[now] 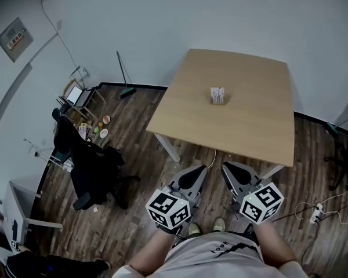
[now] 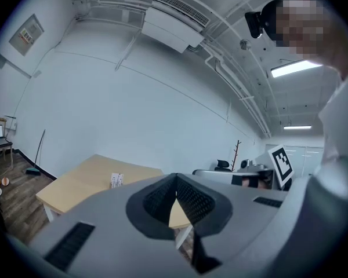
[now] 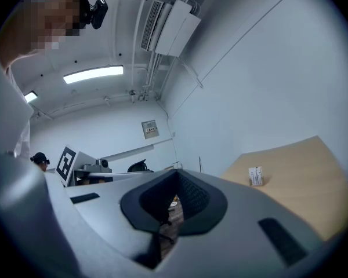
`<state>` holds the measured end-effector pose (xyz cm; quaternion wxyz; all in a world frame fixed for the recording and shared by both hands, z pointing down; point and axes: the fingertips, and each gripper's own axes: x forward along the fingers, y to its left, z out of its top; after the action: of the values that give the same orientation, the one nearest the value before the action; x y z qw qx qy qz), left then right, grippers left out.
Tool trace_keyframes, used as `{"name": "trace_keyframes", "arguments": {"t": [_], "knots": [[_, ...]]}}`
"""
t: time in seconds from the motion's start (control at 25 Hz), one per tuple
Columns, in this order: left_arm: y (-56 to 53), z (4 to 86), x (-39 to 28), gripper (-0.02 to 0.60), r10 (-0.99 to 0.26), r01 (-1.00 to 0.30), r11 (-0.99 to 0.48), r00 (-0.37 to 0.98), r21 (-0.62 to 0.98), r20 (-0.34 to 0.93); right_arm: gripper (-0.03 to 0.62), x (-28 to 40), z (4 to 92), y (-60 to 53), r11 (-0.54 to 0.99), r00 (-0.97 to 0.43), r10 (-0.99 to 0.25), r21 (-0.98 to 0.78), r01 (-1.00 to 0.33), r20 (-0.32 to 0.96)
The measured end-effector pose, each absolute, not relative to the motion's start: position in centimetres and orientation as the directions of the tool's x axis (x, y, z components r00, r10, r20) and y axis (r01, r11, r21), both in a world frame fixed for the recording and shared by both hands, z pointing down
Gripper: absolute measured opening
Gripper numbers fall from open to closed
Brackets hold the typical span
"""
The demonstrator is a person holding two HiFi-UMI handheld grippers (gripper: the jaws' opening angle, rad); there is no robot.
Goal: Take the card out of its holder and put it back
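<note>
A small white card in its holder stands upright near the middle of the light wooden table. Both grippers are held close to my body, short of the table's near edge and well away from the holder. My left gripper has its jaws closed tip to tip with nothing between them, and so does my right gripper. The left gripper view shows the card holder far off on the table, beyond the left gripper. In the right gripper view the card holder is equally distant from the right gripper.
A black office chair stands on the wood floor left of the table. A laptop on a small stand and a broom are by the far wall. A power strip with cable lies on the floor at right.
</note>
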<state>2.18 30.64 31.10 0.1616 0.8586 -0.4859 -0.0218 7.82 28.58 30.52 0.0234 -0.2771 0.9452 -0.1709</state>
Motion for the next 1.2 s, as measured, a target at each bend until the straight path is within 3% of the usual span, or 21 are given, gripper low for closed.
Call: {"name": "trace_keyframes", "arguments": {"t": [0.64,1.2], "knots": [[27.2,31.3,4.1,0.013,-0.842,-0.832,-0.471,0.523,0.291,0.133,0.011,10.1,30.5,25.3,0.791,-0.844,-0.534,-0.33,-0.516,0.039],[16.2,34.4,-2.4,0.014,-0.821,-0.812,-0.499,0.555,0.302,0.136,0.011,4.1,32.8,15.5,0.749,-0.808,-0.583,-0.328,-0.575,0.085]]}}
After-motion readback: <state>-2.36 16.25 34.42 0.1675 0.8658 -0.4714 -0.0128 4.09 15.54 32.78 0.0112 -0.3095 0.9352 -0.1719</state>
